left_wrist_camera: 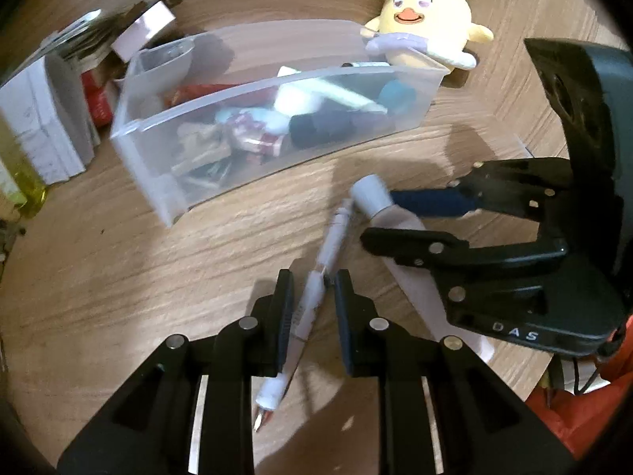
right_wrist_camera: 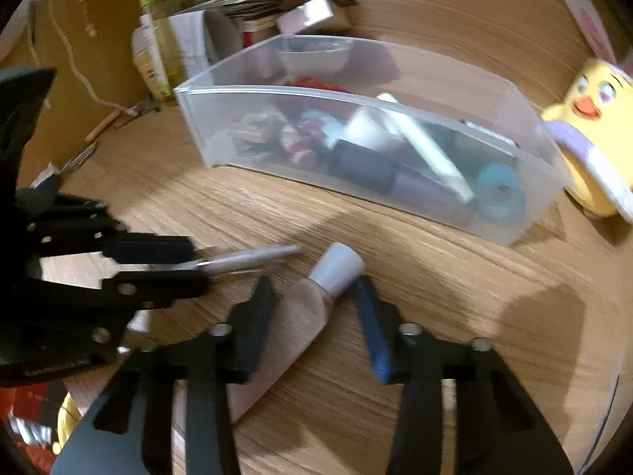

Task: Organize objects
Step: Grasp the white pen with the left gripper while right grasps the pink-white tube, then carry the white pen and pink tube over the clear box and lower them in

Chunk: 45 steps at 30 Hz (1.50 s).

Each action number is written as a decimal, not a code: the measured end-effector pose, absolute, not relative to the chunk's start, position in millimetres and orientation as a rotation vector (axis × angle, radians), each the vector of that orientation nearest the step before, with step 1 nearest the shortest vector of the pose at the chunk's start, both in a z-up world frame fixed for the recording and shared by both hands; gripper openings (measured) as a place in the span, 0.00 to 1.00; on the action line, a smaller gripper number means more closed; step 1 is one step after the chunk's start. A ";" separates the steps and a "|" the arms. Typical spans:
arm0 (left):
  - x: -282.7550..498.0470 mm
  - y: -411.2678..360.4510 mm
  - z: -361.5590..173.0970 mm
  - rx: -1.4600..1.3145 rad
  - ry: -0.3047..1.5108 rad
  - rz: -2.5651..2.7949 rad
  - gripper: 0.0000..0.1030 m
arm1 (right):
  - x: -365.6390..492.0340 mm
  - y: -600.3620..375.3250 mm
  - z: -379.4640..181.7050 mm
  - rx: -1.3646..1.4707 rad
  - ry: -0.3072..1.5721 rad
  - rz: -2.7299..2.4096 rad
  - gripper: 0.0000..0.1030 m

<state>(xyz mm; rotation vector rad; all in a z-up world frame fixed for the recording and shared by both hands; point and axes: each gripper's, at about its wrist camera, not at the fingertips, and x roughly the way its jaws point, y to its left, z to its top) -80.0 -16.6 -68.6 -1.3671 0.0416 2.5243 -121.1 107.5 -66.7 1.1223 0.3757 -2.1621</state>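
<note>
**Both grippers over items on the wood table, bin behind**

Left gripper (left_wrist_camera: 312, 289): black plastic jaws with flat dark pads, closed in around a thin white pen (left_wrist_camera: 312, 297). Pads sat right at the barrel; in the right wrist view the same jaws looked pinched on it. Pen was a slim cylinder, tip pointing toward the camera, lying slanted on the table (left_wrist_camera: 118, 277).

Right gripper (right_wrist_camera: 312, 304): black jaws, one pad blue and rubbery, straddling a soft beige tube (right_wrist_camera: 292, 328) with a smooth white cylindrical cap (right_wrist_camera: 336, 267). A visible gap on the blue pad side, so the fingers were apart, not clamped. Tube lay flat, cap end pointing toward the bin, just beside the pen. Frames blurred.

Table was light wood-grain laminate, matte with a few glare patches.

Bin (left_wrist_camera: 221, 150): clear frosted plastic, long rectangular tray with thin walls, behind both items. Inside were jumbled small things: dark cylinders, a pale tube, a teal ring-shaped roll (right_wrist_camera: 500, 194), and red and tan bits too blurred to tell.

Plush chick (left_wrist_camera: 427, 16): yellow, round, fuzzy, pink-lined bunny ears, touching the bin's far corner.

White boxes (left_wrist_camera: 43, 118) and a yellow-green bottle (right_wrist_camera: 152, 39) stood past the bin's other end.
</note>
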 end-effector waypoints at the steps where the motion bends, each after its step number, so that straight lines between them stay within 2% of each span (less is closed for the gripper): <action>1: -80.8 -15.3 -69.0 -1.362 0.051 2.523 0.18 | -123.0 107.1 -66.4 1.123 0.368 -2.147 0.24; 3: -82.6 -13.8 -69.3 -1.357 0.058 2.529 0.16 | -126.4 108.3 -66.1 1.126 0.355 -2.135 0.20; 7: -78.6 -12.6 -69.6 -1.348 0.065 2.544 0.15 | -128.9 112.3 -63.7 1.121 0.324 -2.158 0.19; 9: -75.6 -13.3 -69.0 -1.348 0.041 2.553 0.10 | -127.0 116.4 -60.2 1.106 0.318 -2.182 0.18; 24: -51.7 -21.1 -22.0 -1.159 -0.063 2.686 0.10 | -118.2 147.6 -4.3 0.923 0.207 -2.347 0.18; 45: -65.4 -35.5 32.8 -0.942 -0.145 2.836 0.10 | -128.8 170.3 66.7 0.685 0.069 -2.459 0.18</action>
